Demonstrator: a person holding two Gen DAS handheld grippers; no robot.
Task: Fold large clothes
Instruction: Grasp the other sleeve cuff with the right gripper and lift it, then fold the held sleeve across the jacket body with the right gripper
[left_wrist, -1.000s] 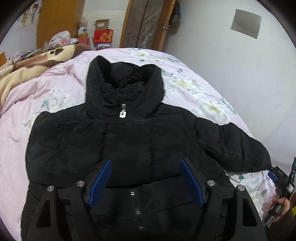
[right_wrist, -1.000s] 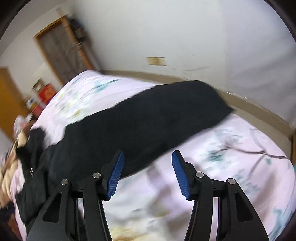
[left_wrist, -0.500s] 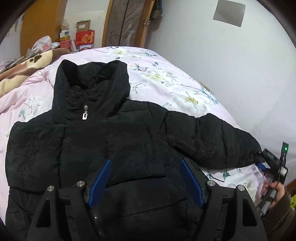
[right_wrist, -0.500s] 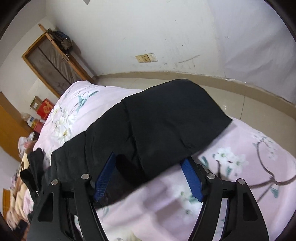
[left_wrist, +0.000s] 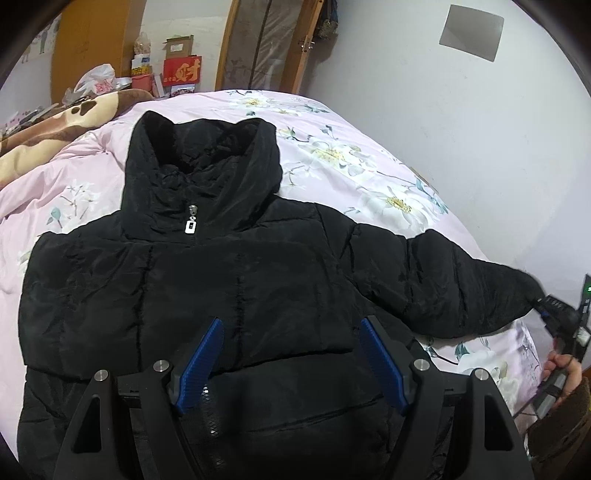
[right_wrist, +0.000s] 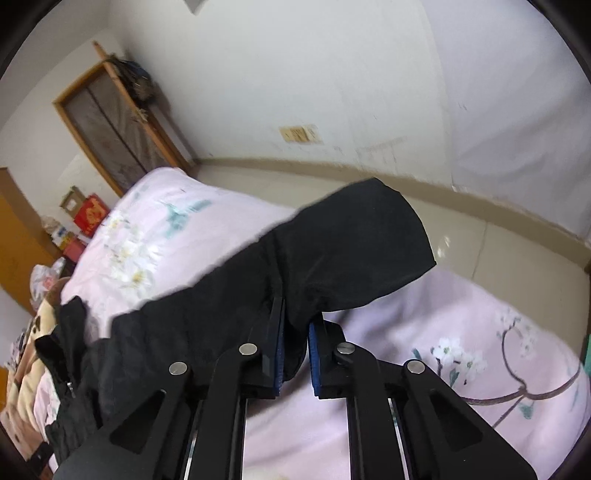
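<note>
Black jacket (left_wrist: 229, 280) sleeve (right_wrist: 354, 251) pinched in right tongs (right_wrist: 295, 350)

Beside the black jacket (left_wrist: 229, 280), the left gripper (left_wrist: 291, 354) is showing black angular arms, ribbed blue pads (left_wrist: 201, 365) and round silver screws. The right gripper (right_wrist: 294, 350) is wearing the same black frame, blue pads and silver screws. Past the jacket's cuff, a hand (left_wrist: 563, 376) is emerging from what looks like a brown sleeve (left_wrist: 561, 424).

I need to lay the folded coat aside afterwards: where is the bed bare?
Bare pink sheet lies between the jacket's hood and the wall, and below the sleeve near the bed's corner. The brown blanket crowds the far left.
</note>
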